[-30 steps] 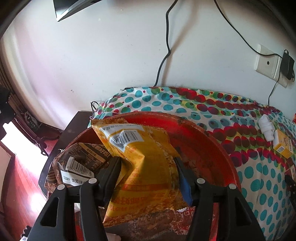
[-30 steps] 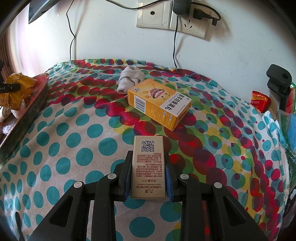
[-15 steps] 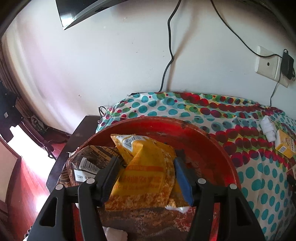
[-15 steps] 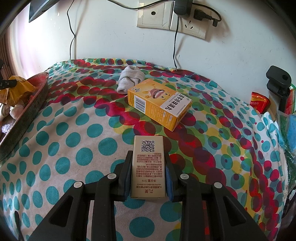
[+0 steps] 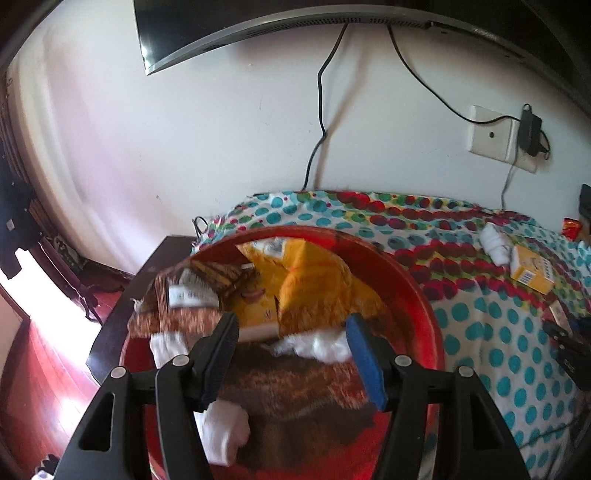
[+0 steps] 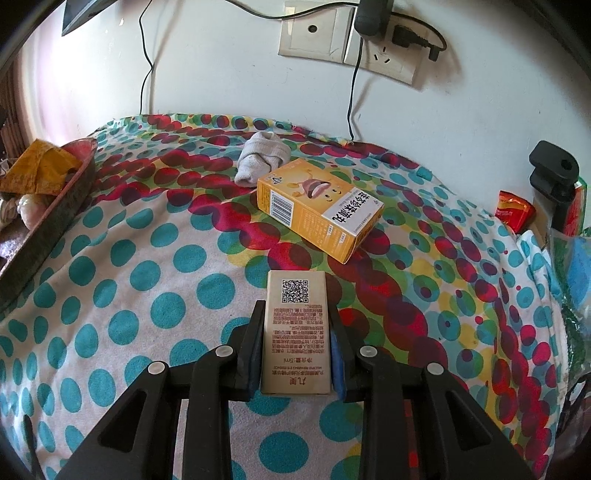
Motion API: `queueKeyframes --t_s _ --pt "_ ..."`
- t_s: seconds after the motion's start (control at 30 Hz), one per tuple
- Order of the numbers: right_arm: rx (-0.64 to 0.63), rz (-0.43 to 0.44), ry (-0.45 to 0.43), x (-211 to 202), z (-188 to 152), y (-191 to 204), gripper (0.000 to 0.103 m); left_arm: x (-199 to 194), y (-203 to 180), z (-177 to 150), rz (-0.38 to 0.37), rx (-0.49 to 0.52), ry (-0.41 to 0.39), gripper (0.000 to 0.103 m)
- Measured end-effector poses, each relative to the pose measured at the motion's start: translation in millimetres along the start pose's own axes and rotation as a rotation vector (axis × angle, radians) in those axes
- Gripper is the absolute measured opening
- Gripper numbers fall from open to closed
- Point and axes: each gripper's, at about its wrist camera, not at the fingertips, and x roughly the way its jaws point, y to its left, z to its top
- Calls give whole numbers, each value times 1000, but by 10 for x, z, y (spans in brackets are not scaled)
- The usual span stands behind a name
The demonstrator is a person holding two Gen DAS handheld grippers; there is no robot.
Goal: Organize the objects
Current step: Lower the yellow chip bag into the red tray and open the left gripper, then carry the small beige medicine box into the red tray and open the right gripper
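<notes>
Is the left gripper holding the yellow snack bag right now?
No, the left gripper is open with nothing between its fingers, and the yellow snack bag lies in the red tray.

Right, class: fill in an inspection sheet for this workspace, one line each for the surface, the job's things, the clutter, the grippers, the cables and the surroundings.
Surface: polka-dot cloth covers the table.
Job's things: red tray holds a yellow snack bag, a brown packet and white socks; yellow carton lies flat on the cloth, a rolled grey sock behind it.
Clutter: red wrapper at the right edge.
Grippers: left gripper open above the tray, holding nothing; right gripper shut on a beige box.
Cables: two black cables hang down the wall; a charger sits in the wall socket.
Surroundings: white wall, monitor edge above.
</notes>
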Motion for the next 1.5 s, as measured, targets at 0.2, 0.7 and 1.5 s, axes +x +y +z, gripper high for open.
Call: queueKeyframes --t_s 0.2,0.7,1.5 --pt "-66 -51 -13 -30 5 141 28 -64 38 -272 -16 -7 33 62" --pt "-54 -153 3 -20 15 124 28 -92 368 -642 -73 -93 39 62" --pt "108 -1 -46 -493 34 434 28 2 422 -712 -130 -102 64 62"
